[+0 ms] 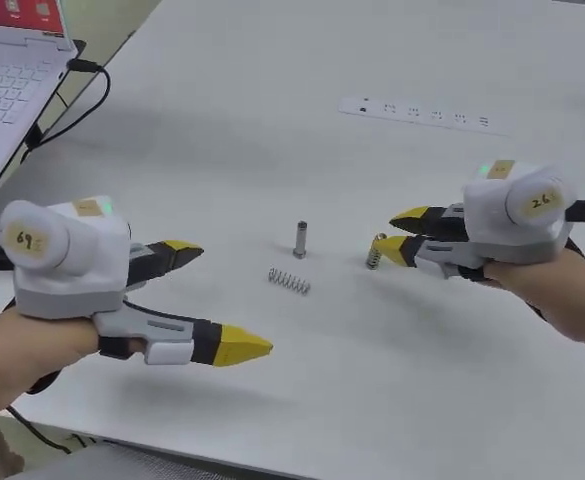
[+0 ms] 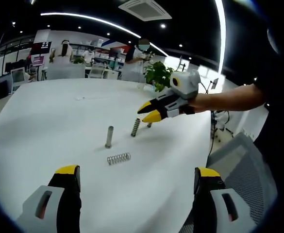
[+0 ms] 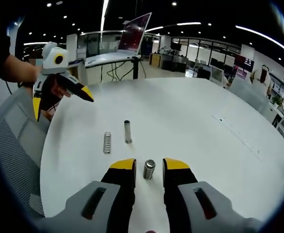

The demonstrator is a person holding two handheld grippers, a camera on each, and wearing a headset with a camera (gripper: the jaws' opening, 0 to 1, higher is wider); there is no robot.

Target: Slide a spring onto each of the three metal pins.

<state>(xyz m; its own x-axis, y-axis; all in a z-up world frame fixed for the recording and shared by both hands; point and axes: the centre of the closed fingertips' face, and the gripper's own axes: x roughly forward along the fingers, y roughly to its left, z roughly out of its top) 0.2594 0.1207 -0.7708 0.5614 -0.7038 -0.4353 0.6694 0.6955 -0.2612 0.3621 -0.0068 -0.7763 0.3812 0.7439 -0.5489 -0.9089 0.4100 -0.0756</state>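
A bare metal pin (image 1: pixel 300 240) stands upright mid-table, with a loose spring (image 1: pixel 289 281) lying flat just in front of it. To the right stands a second pin wearing a spring (image 1: pixel 375 250). My right gripper (image 1: pixel 397 233) is open, its yellow tips just right of that pin. In the right gripper view the sprung pin (image 3: pixel 149 169) stands between the tips of my right gripper (image 3: pixel 149 165), with a gap on each side. My left gripper (image 1: pixel 215 297) hangs wide open at the near left, holding nothing. In the left gripper view the pin (image 2: pixel 109 136) and spring (image 2: pixel 118 158) lie ahead of my left gripper (image 2: pixel 138 172).
A laptop (image 1: pixel 7 70) sits at the far left corner, and its black cable (image 1: pixel 82 100) hangs off the table edge. A white power strip (image 1: pixel 422 113) lies at the back. The table's front edge (image 1: pixel 272 462) runs close below my left gripper.
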